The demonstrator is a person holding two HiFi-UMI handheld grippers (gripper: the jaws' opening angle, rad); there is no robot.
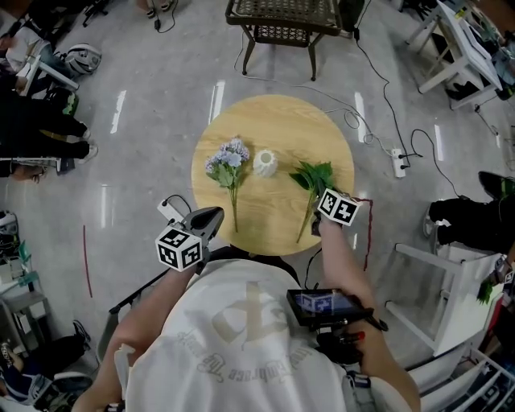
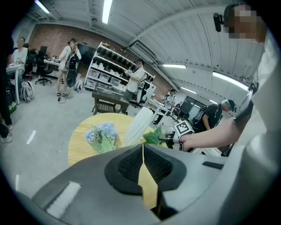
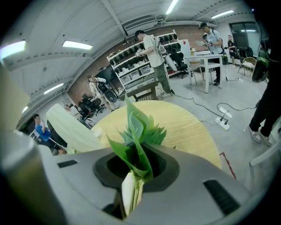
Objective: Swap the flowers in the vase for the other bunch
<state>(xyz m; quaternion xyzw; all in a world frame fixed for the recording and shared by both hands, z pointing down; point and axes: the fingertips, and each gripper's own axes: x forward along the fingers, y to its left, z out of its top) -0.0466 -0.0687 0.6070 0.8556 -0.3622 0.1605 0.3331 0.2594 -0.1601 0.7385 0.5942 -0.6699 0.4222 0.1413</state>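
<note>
A blue flower bunch (image 1: 228, 157) lies on the left part of the round wooden table (image 1: 273, 117); the left gripper view shows this blue flower bunch (image 2: 102, 134) too. The white ribbed vase (image 1: 265, 162) stands in the middle with nothing in it. To its right lies a green leafy bunch (image 1: 314, 175). My right gripper (image 1: 315, 220) is shut on its stems near the table's front edge, and the leaves (image 3: 137, 132) stick up between the jaws of the right gripper (image 3: 131, 193). My left gripper (image 1: 211, 216) is shut and holds nothing, just off the table's near-left edge.
A wicker chair (image 1: 283, 20) stands beyond the table. A power strip (image 1: 398, 162) and cables lie on the floor to the right. People sit at the left (image 1: 40, 133) and right (image 1: 471, 221). White furniture (image 1: 422, 290) stands near my right side.
</note>
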